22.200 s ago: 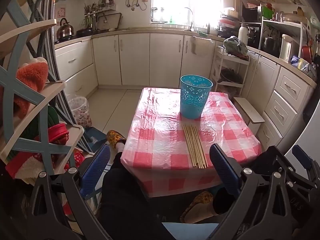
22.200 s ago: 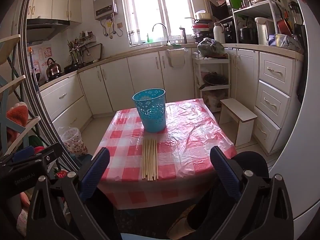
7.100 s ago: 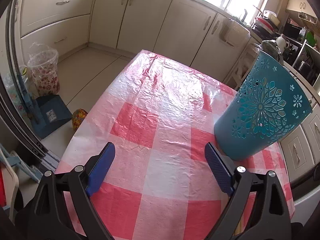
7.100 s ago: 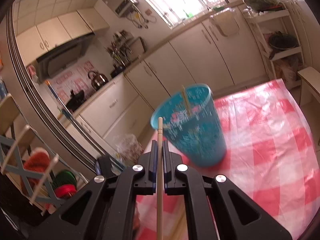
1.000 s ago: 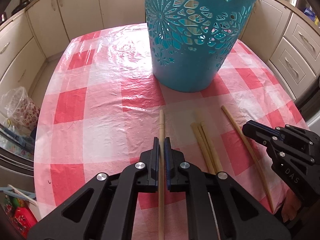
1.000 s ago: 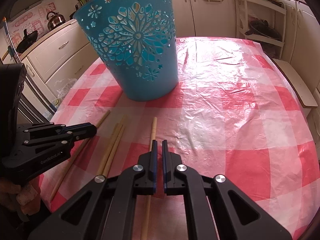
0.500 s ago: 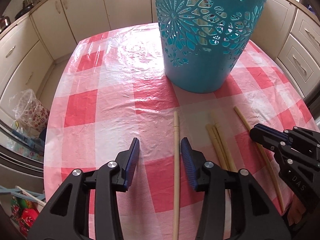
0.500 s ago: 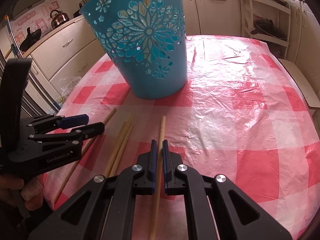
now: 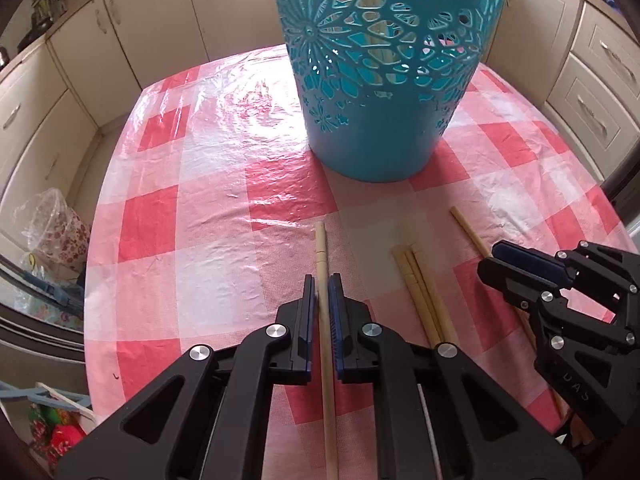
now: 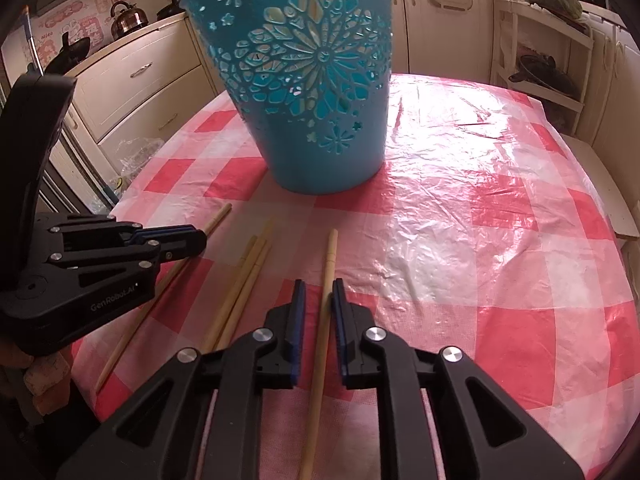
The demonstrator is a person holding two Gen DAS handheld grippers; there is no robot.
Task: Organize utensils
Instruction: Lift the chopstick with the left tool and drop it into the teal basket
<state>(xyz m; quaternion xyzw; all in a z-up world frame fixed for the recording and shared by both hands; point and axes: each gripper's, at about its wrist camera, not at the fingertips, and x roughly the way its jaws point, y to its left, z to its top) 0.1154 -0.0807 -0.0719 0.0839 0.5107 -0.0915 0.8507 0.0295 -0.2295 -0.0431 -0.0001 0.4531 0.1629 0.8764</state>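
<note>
Chopstick pickup, both claws low over checked table, bin at twelve o'clock.

Left wrist view: left gripper (image 9: 323,280) pinches leftmost chopstick (image 9: 321,248), ready for the blue basket (image 9: 380,80). Right wrist view: right gripper (image 10: 319,288) jaws opening, rightmost chopstick (image 10: 330,256) between them, unpressed; spare chopsticks (image 10: 248,272) lie at ten o'clock.

My left gripper (image 9: 322,280) has its fingers (image 9: 307,300) closed on one chopstick (image 9: 321,248) lying on the checked bench (image 9: 200,216). Ahead stands the blue cut-out basket (image 9: 380,60) with sticks inside. Three more chopsticks (image 9: 420,292) lie to the right, and beyond them my right gripper (image 9: 516,264) sits over another.
</note>
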